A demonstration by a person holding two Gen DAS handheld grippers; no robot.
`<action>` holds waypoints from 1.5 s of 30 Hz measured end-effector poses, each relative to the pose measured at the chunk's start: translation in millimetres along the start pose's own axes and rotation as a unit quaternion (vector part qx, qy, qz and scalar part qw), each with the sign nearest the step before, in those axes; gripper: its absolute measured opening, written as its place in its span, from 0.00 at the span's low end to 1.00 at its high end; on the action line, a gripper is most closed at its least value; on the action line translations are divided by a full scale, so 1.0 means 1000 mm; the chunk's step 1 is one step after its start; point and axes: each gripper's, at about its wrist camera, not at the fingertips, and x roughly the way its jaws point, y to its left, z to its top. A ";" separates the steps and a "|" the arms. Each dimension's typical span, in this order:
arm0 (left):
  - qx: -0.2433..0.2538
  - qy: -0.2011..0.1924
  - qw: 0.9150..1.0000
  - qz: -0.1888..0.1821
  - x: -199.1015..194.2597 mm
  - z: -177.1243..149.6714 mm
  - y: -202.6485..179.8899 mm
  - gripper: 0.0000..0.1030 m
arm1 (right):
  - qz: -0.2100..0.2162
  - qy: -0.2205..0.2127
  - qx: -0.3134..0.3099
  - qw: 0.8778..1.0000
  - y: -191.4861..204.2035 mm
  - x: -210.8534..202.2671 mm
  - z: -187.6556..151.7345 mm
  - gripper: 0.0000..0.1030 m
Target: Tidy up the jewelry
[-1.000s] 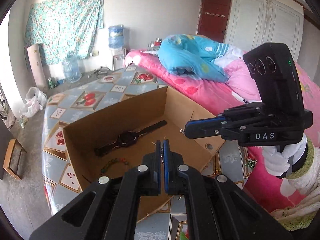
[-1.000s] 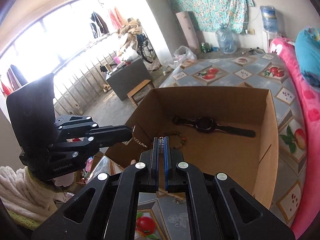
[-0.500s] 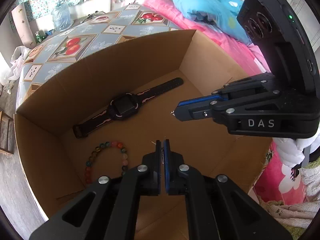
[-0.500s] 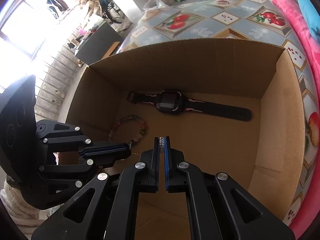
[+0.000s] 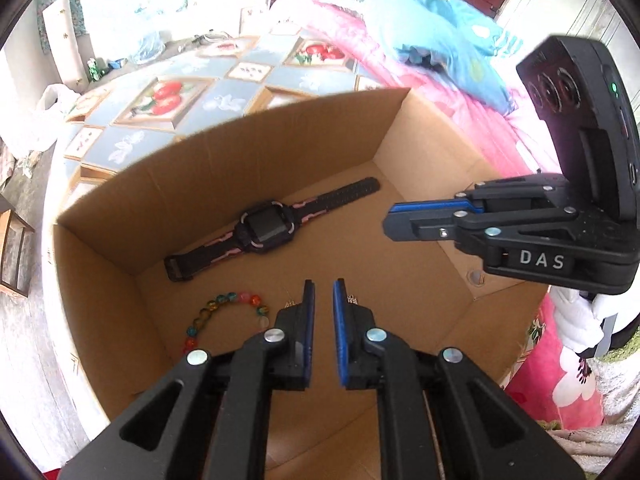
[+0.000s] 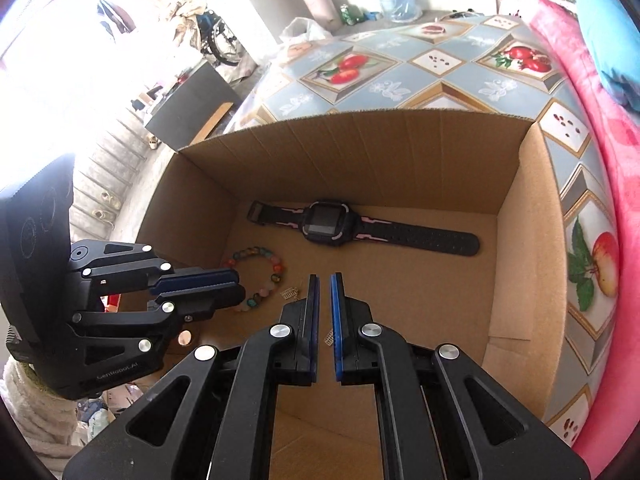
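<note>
An open cardboard box (image 5: 248, 152) (image 6: 520, 240) holds a black and pink watch (image 5: 268, 228) (image 6: 328, 224) and a coloured bead bracelet (image 5: 224, 310) (image 6: 260, 276). My left gripper (image 5: 323, 286) (image 6: 236, 284) is slightly open and empty above the box floor. A small silver earring (image 5: 289, 303) (image 6: 291, 292) lies on the floor beside its left finger. My right gripper (image 6: 325, 280) (image 5: 386, 220) is slightly open; a second small earring (image 6: 329, 336) lies between its fingers on the floor.
The box stands on a table with a fruit-patterned cloth (image 5: 224, 100) (image 6: 400, 76). A pink bed with a blue pillow (image 5: 436, 36) is right of the table. A small round coin-like piece (image 5: 475, 278) (image 6: 185, 337) lies in the box near the wall.
Both grippers have gone from shut to slightly open inside the box, and the small earrings they held now lie on the box floor. Both have lifted slightly.
</note>
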 end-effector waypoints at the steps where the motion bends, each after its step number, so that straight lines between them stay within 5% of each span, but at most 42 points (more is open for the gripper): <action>1: 0.002 -0.016 1.000 -0.001 -0.008 -0.002 -0.001 0.08 | 0.001 -0.012 -0.001 1.000 0.001 -0.008 -0.003 0.06; 5: 0.008 -0.103 0.995 0.013 -0.052 -0.024 -0.010 0.09 | 0.036 -0.081 -0.026 0.996 0.013 -0.050 -0.028 0.06; 10: 0.004 -0.217 0.976 -0.012 -0.096 -0.082 -0.030 0.20 | 0.071 -0.151 -0.046 0.985 0.023 -0.093 -0.089 0.06; 14: 0.025 -0.258 0.965 -0.028 -0.104 -0.132 -0.054 0.29 | 0.069 -0.176 -0.045 0.981 0.026 -0.101 -0.143 0.08; 20: 0.004 -0.212 0.976 -0.043 -0.071 -0.169 -0.066 0.32 | 0.073 -0.162 0.053 0.983 0.000 -0.081 -0.189 0.09; 24: -0.001 -0.187 0.982 -0.008 -0.046 -0.178 -0.063 0.32 | 0.070 -0.132 0.090 0.985 -0.008 -0.059 -0.202 0.09; 32: -0.009 -0.182 0.983 0.031 -0.033 -0.181 -0.048 0.32 | 0.023 -0.090 0.056 0.994 0.019 -0.020 -0.231 0.20; 45: 0.028 -0.161 0.985 0.053 -0.009 -0.184 -0.070 0.32 | -0.047 -0.110 -0.024 0.993 0.064 -0.006 -0.253 0.27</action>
